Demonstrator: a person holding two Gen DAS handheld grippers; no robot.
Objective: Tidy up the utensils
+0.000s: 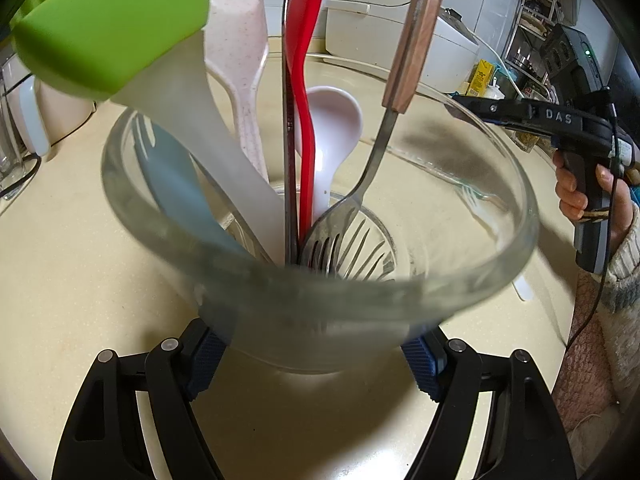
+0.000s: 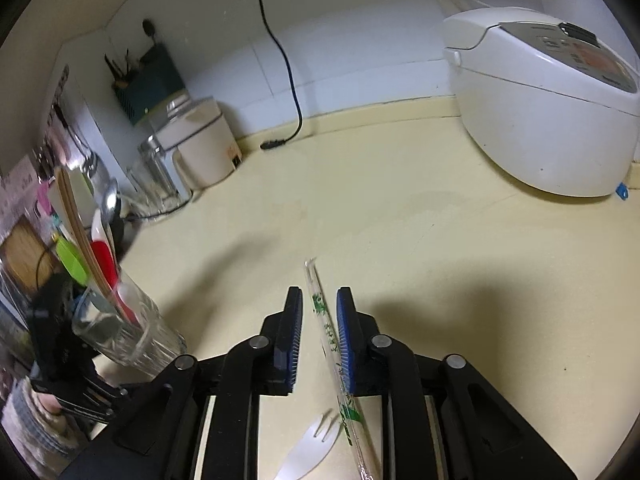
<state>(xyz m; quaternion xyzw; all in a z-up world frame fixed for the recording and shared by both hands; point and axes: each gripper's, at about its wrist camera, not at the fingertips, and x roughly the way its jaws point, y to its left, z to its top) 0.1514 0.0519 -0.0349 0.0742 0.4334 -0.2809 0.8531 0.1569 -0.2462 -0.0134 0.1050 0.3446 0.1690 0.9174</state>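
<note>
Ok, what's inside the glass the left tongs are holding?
In the glass: a slotted metal turner, red spatula, white spoon, green-handled tool and speckled pink utensil. Their lower ends overlap, so more may be hidden.

Left black two-finger gripper with blue ribbed pads pitched downward, pads pressed against both sides of a clear glass tumbler, right black gripper with blue pads angled down, jaws slightly parted, bare hand on its handle
</note>
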